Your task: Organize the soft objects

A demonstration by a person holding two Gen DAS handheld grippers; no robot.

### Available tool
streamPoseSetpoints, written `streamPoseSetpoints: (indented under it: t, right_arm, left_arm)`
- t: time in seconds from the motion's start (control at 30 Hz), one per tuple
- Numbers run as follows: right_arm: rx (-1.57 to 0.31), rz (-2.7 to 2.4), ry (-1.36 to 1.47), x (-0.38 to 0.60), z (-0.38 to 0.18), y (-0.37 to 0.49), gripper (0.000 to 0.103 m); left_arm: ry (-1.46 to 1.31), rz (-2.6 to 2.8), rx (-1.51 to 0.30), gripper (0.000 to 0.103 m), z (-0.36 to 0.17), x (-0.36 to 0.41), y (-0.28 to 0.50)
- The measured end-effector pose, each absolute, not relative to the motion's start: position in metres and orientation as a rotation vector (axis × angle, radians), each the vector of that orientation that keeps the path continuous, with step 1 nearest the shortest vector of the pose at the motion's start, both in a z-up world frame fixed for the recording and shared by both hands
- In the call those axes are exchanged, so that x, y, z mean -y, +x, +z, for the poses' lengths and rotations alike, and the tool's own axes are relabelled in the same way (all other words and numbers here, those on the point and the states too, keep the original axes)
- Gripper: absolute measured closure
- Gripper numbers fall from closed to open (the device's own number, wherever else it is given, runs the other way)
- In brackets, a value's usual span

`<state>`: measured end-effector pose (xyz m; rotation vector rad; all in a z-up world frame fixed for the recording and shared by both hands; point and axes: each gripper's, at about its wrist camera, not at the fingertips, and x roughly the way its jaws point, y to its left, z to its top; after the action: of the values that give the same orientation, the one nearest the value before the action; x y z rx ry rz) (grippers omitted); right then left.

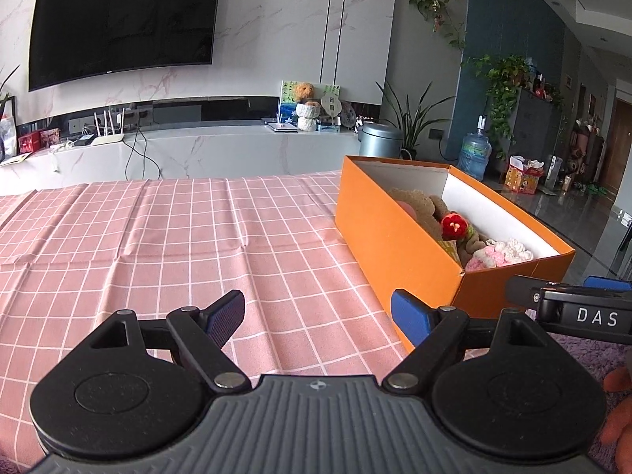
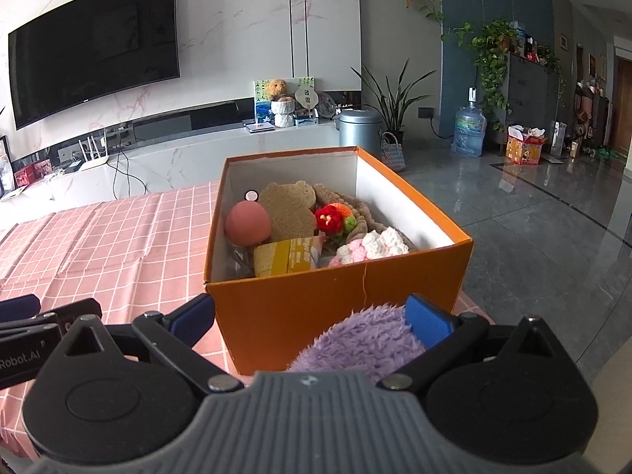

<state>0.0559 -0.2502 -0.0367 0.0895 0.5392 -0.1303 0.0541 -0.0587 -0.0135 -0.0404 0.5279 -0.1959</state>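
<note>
while a purple fluffy thing (image 2: 361, 341), perhaps underneath, fronts the right tool (image 2: 312, 322), orange box (image 2: 335, 312) blocks ahead.

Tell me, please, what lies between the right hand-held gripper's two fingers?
A purple fluffy object beside the right finger, with the orange box just beyond, in the right wrist view.
</note>
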Motion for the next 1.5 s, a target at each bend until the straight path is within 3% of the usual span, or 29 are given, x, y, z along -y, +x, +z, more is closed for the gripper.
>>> streamPoseSetpoints:
  t: [1.5]
  right_arm:
    - [-0.538,-0.132,0.076,0.2522,-0.0358,0.0538,0.002]
  left_arm:
    - [-0.031,-0.189,-0.574,0.005,-0.0069,0.0618,0.0486]
